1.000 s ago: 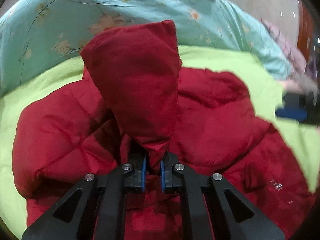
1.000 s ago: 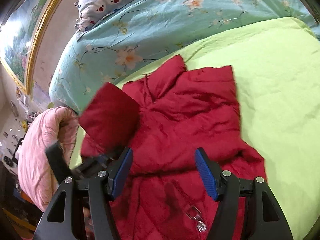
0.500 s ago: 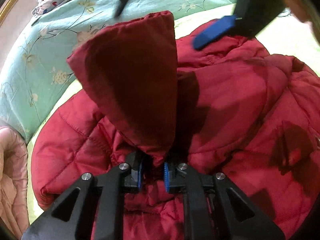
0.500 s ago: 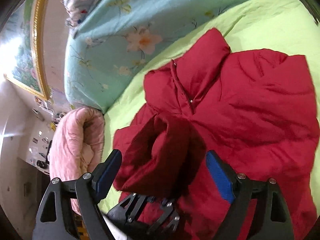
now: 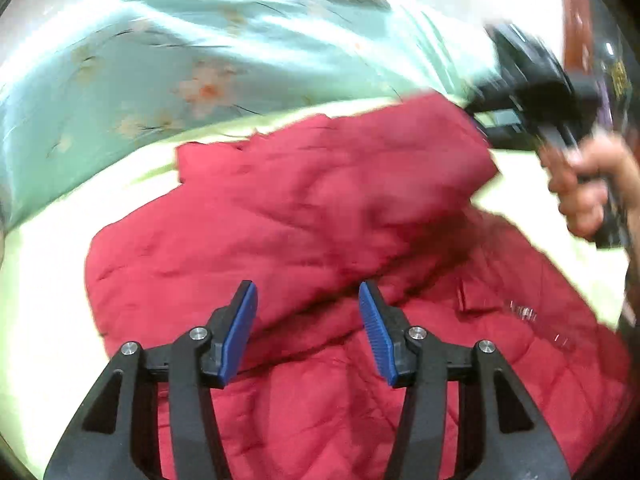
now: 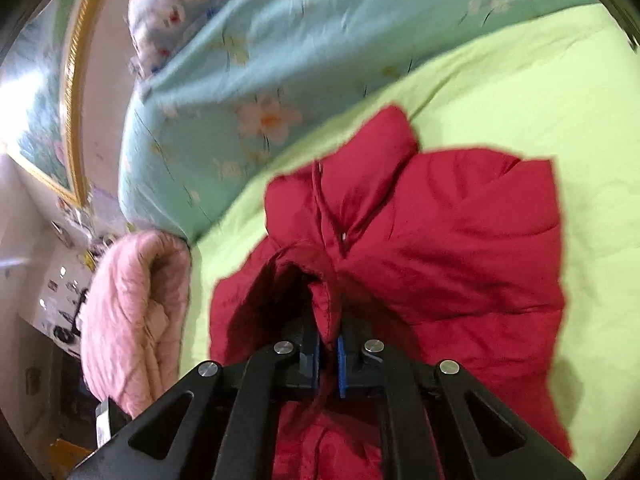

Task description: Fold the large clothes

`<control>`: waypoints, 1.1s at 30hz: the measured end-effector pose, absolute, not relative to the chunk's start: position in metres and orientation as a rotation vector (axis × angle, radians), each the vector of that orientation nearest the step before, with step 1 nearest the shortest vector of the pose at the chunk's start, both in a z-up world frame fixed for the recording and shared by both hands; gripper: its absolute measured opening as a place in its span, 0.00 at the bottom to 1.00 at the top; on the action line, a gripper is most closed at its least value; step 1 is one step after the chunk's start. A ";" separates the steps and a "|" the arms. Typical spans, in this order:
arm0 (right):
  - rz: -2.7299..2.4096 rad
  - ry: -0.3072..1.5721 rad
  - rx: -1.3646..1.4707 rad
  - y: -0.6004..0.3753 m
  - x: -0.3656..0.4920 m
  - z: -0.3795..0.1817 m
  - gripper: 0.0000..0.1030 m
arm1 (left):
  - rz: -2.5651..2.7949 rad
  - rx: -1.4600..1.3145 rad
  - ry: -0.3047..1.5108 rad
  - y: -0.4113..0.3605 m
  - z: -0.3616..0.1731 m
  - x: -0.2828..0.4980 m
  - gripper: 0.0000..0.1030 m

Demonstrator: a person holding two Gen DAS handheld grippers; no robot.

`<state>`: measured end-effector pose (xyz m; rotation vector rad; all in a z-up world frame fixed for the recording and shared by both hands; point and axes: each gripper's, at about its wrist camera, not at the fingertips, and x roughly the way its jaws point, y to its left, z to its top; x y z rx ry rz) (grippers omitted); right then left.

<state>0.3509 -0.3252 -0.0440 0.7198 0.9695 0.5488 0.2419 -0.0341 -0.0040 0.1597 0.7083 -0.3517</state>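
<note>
The left gripper has its jaws wide apart and holds nothing, above the red jacket that lies on the green bed sheet. The right gripper has its jaws clamped on a jacket fold.

Jacket lay on sheet, quilt behind it, pillow on quilt. Rolled blanket left of jacket, picture frame on wall beyond.
</note>
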 end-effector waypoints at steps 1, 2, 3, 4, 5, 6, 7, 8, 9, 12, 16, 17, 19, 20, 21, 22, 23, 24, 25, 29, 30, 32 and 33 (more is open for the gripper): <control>0.534 0.955 0.723 -0.337 0.347 -0.041 0.05 | -0.334 0.132 0.706 -0.025 0.000 0.245 0.50; 0.517 0.950 0.720 -0.344 0.346 -0.041 0.05 | -0.316 0.117 0.708 -0.018 0.001 0.248 0.50; 0.501 0.954 0.712 -0.349 0.345 -0.044 0.05 | -0.291 0.103 0.712 -0.011 0.001 0.254 0.50; 0.485 0.961 0.704 -0.352 0.345 -0.047 0.04 | -0.260 0.093 0.719 -0.002 -0.001 0.260 0.50; 0.464 0.976 0.698 -0.355 0.347 -0.054 0.04 | -0.230 0.067 0.733 0.007 -0.004 0.268 0.50; 0.452 0.989 0.696 -0.356 0.349 -0.061 0.04 | -0.221 0.042 0.747 0.014 -0.008 0.274 0.50; 0.444 1.003 0.703 -0.356 0.351 -0.067 0.04 | -0.207 0.011 0.766 0.025 -0.014 0.282 0.50; 0.439 1.012 0.720 -0.357 0.352 -0.074 0.04 | -0.193 -0.016 0.787 0.035 -0.020 0.285 0.50; 0.429 1.017 0.736 -0.358 0.353 -0.080 0.04 | -0.185 -0.043 0.812 0.044 -0.027 0.292 0.50; 0.347 1.053 0.683 -0.355 0.354 -0.086 0.16 | -0.167 -0.088 0.857 0.051 -0.041 0.293 0.50; 0.214 0.991 0.512 -0.349 0.335 -0.054 0.17 | -0.162 -0.084 0.856 0.051 -0.048 0.287 0.50; 0.186 0.938 0.463 -0.346 0.324 -0.037 0.17 | -0.161 -0.086 0.856 0.051 -0.050 0.288 0.50; 0.188 0.845 0.391 -0.330 0.304 -0.012 0.18 | -0.158 -0.089 0.859 0.050 -0.051 0.290 0.50; 0.219 0.830 0.374 -0.320 0.299 -0.007 0.21 | -0.157 -0.093 0.860 0.050 -0.052 0.291 0.50; 0.289 0.830 0.351 -0.303 0.294 -0.006 0.26 | -0.156 -0.097 0.862 0.053 -0.053 0.296 0.50; 0.370 0.855 0.326 -0.283 0.292 -0.010 0.29 | -0.157 -0.099 0.864 0.053 -0.053 0.299 0.50; 0.400 0.878 0.303 -0.272 0.291 -0.016 0.32 | -0.158 -0.100 0.864 0.053 -0.054 0.300 0.50; 0.411 0.912 0.248 -0.255 0.292 -0.026 0.32 | -0.161 -0.100 0.865 0.054 -0.054 0.300 0.50; 0.389 0.934 0.185 -0.245 0.294 -0.037 0.32 | -0.163 -0.099 0.866 0.055 -0.054 0.301 0.50; 0.272 0.979 0.150 -0.256 0.313 -0.070 0.28 | -0.162 -0.080 0.877 0.060 -0.060 0.302 0.53; 0.230 1.000 0.149 -0.263 0.319 -0.080 0.28 | -0.160 -0.083 0.885 0.062 -0.064 0.304 0.55; 0.218 1.019 0.146 -0.272 0.326 -0.097 0.28 | -0.158 -0.101 0.904 0.064 -0.073 0.310 0.59; 0.233 1.026 0.177 -0.276 0.330 -0.105 0.28 | -0.157 -0.106 0.908 0.064 -0.075 0.312 0.59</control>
